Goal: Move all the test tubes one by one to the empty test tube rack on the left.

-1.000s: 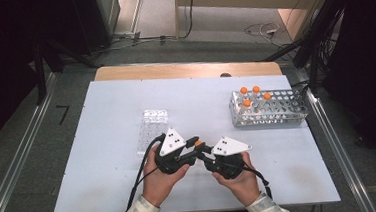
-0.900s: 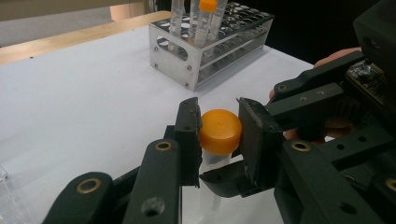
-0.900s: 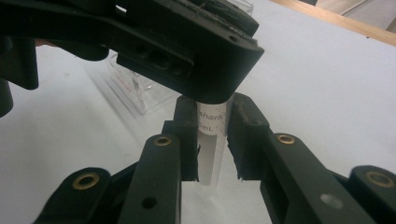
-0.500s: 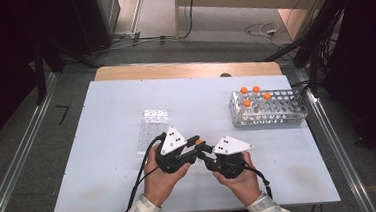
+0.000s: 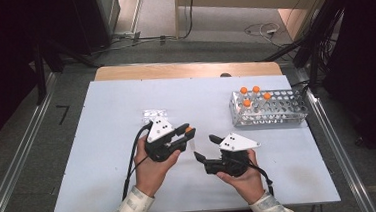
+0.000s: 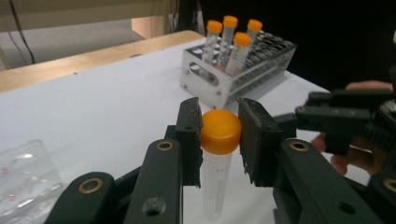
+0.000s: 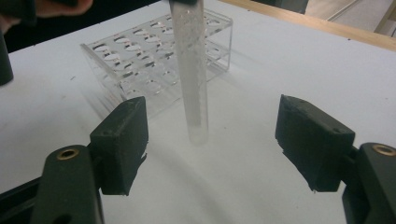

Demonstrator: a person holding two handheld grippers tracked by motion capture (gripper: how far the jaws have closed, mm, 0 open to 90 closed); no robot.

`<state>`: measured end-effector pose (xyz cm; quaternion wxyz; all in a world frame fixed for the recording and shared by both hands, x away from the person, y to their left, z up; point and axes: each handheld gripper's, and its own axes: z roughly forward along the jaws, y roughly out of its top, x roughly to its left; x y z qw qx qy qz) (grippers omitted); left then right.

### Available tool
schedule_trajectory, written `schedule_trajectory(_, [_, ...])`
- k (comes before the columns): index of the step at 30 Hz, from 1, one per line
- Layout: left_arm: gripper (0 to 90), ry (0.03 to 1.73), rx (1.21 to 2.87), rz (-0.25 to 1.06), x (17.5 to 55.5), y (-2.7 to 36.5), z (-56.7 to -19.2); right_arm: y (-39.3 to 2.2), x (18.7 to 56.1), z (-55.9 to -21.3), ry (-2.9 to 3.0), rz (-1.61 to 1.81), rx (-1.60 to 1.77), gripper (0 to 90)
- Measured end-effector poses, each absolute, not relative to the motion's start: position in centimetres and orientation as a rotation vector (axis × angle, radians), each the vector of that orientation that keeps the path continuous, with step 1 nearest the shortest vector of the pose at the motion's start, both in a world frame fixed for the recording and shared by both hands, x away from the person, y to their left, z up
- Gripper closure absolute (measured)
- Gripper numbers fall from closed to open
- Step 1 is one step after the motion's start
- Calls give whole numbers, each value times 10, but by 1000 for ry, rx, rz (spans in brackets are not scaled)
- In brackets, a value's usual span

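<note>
Two tongs work near the tabletop's (image 5: 103,142) front edge. My left gripper (image 6: 219,140) clamps the orange cap of a clear plastic tube (image 6: 217,154), which hangs upright over the middle. My right gripper (image 7: 210,144) has just been opening; its jaws stand wide, nothing between them. Farther off, by the right edge, a metal rack (image 5: 269,113) holds four orange-capped tubes (image 5: 251,94).

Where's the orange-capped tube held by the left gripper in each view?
High view: tube at centre, in the left gripper.
Left gripper view: centre, orange cap clamped between the jaws.
Right gripper view: top centre, clear body hanging down.
Shared landmark: white table.
</note>
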<state>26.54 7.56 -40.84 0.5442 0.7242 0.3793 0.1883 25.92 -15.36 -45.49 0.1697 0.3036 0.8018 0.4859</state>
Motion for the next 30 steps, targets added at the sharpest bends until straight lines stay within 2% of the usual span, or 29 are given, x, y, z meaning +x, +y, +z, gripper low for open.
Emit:
schedule_trajectory(13, [709,959,1676,548,289,107,-382,-157,261,-456,2276,1370,878,253])
schedule_trajectory(30, [709,1048,1656,645,309,133,-379,-157,262,-457,2280,1369,888,270])
